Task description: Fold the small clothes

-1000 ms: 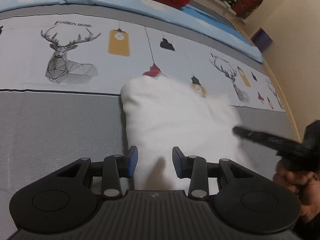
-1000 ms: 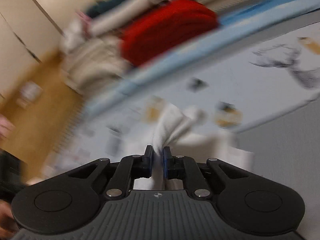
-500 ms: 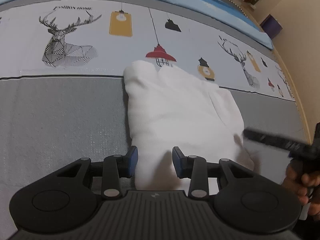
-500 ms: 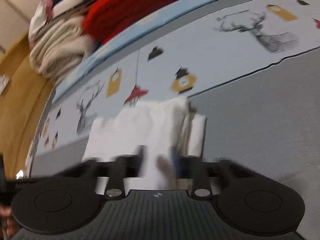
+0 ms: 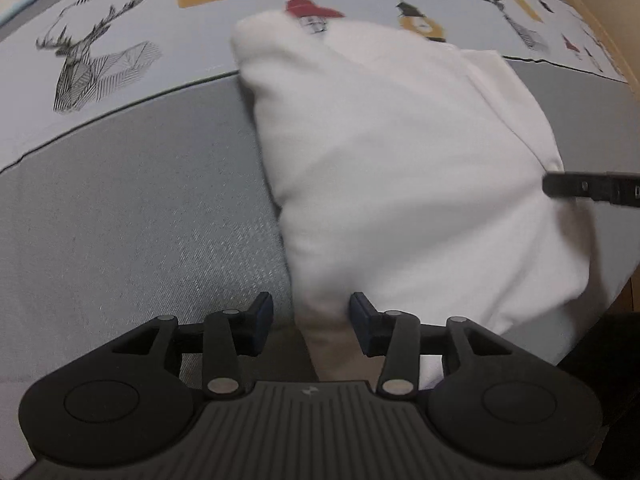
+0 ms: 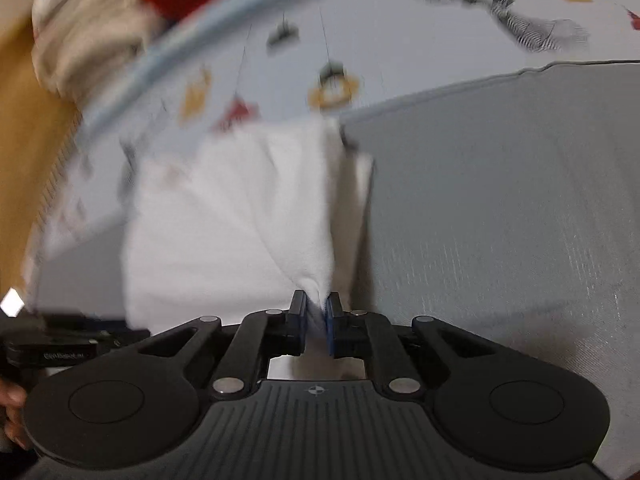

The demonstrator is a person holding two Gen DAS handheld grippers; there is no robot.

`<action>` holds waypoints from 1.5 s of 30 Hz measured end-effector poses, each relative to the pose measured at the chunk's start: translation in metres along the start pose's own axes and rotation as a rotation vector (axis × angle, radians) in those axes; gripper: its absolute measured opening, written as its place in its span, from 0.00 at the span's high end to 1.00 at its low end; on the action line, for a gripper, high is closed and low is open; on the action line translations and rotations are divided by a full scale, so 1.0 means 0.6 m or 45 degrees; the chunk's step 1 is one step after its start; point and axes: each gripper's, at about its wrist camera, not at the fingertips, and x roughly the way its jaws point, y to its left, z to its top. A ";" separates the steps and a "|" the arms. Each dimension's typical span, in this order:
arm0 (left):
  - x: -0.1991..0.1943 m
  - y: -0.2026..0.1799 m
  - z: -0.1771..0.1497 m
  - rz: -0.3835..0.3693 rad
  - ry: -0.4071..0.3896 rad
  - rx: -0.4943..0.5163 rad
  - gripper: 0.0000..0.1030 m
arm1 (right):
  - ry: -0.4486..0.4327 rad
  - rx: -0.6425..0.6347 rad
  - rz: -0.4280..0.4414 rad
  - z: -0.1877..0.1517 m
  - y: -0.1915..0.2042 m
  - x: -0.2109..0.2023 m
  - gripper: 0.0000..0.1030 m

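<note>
A bed [image 5: 132,208] fills both views, its cover grey in the near part and printed with stags, lamps and tags farther off, and at its far edge in the right wrist view lies a blurred heap of red and cream bedding [image 6: 132,4]. On the grey part, reaching over the line where the print begins, sits the white garment [image 5: 400,160], already doubled into a thick, roughly square packet whose layered edge shows at its right side in the right wrist view. The left gripper [image 5: 311,322] points steeply down at the packet's near corner; its jaws are opening, a hump of white cloth stands between them, and the blue pads appear clear of it on both sides. The right gripper [image 6: 316,320] has its jaws closing on a pinched peak of the same cloth at the opposite near corner, with fabric drawn up into the narrow gap, so it looks like a grip. Its dark fingers also reach in from the right of the left wrist view. Judged from this, the fold is well along and the step in hand is a further fold or tidy of the near edge. The next move calls for the left gripper to take its own corner, so both corners travel together and the layers do not slide.
</note>
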 end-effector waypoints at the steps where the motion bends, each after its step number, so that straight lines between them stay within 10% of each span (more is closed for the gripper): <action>1: -0.011 0.001 0.001 -0.019 -0.025 -0.001 0.53 | -0.024 -0.008 -0.001 0.001 0.003 -0.006 0.87; 8: -0.043 -0.010 -0.020 -0.171 -0.093 0.147 0.53 | -0.015 -0.034 0.113 -0.008 0.001 -0.032 0.68; 13: 0.019 -0.035 -0.064 0.010 0.101 0.400 0.49 | 0.226 -0.310 -0.038 -0.042 0.023 0.009 0.73; 22: -0.075 0.068 -0.013 -0.282 -0.281 -0.086 0.36 | -0.146 -0.146 0.098 -0.002 0.017 -0.067 0.59; 31: -0.007 0.119 0.056 -0.342 -0.228 -0.584 0.36 | -0.239 0.150 -0.145 0.048 0.028 0.018 0.50; 33: 0.004 0.119 0.066 -0.376 -0.216 -0.603 0.36 | -0.265 0.203 -0.159 0.050 0.030 0.034 0.56; 35: 0.007 0.112 0.072 -0.359 -0.223 -0.581 0.36 | -0.288 0.235 -0.124 0.052 0.025 0.043 0.96; 42: 0.032 0.108 0.083 -0.375 -0.169 -0.565 0.31 | -0.283 0.417 -0.148 0.051 -0.012 0.046 0.96; 45: 0.042 0.104 0.084 -0.395 -0.146 -0.550 0.31 | -0.262 0.401 -0.136 0.047 -0.010 0.039 0.72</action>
